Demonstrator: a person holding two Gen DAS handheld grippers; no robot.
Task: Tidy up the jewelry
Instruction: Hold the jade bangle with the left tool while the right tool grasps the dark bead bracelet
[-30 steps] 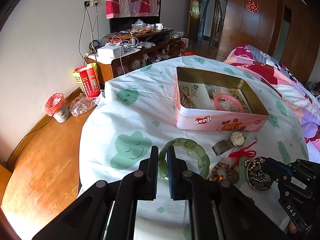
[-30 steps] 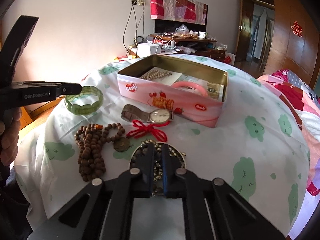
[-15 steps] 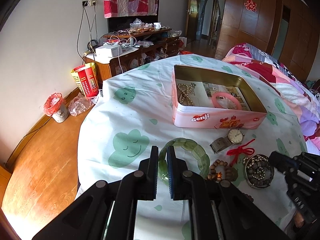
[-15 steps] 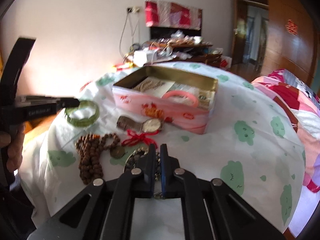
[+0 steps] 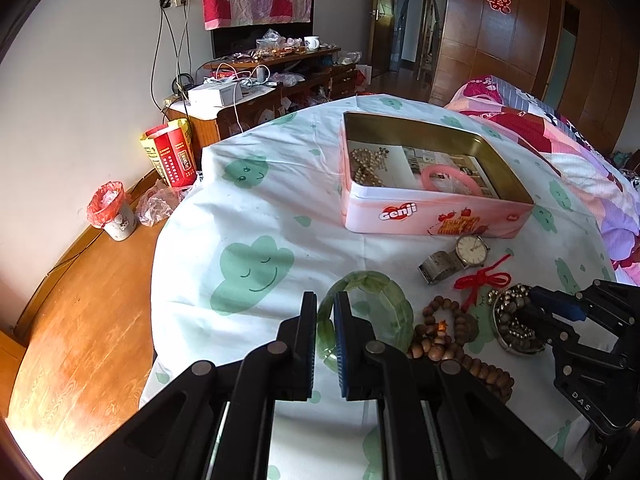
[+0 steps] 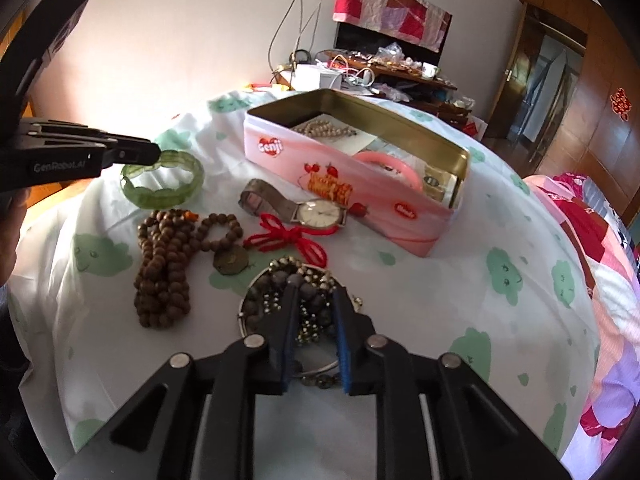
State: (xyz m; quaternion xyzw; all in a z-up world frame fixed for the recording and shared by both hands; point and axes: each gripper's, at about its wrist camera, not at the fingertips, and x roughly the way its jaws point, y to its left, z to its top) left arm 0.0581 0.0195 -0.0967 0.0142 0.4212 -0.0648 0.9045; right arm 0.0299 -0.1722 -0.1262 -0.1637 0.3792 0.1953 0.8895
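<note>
My left gripper (image 5: 325,301) is shut on the near rim of a green jade bangle (image 5: 394,304), also in the right wrist view (image 6: 168,192). My right gripper (image 6: 314,294) is open, its fingers straddling a dark and gold bead necklace (image 6: 280,300) coiled on a metal ring; from the left wrist view it (image 5: 534,306) sits over that necklace (image 5: 510,328). The pink Genji tin (image 5: 436,220) is open, holding a pearl strand (image 5: 364,168) and a pink bangle (image 5: 452,178).
On the cloth lie a silver watch (image 6: 304,210), a red knotted cord (image 6: 288,238) and brown wooden prayer beads (image 6: 164,268). The round table's edge (image 5: 160,240) drops to a wooden floor on the left. A bed (image 5: 560,132) stands at the right.
My right gripper has opened from shut and now straddles the bead necklace, slightly lower and nearer. My left gripper stays shut on the green bangle, barely moved.
</note>
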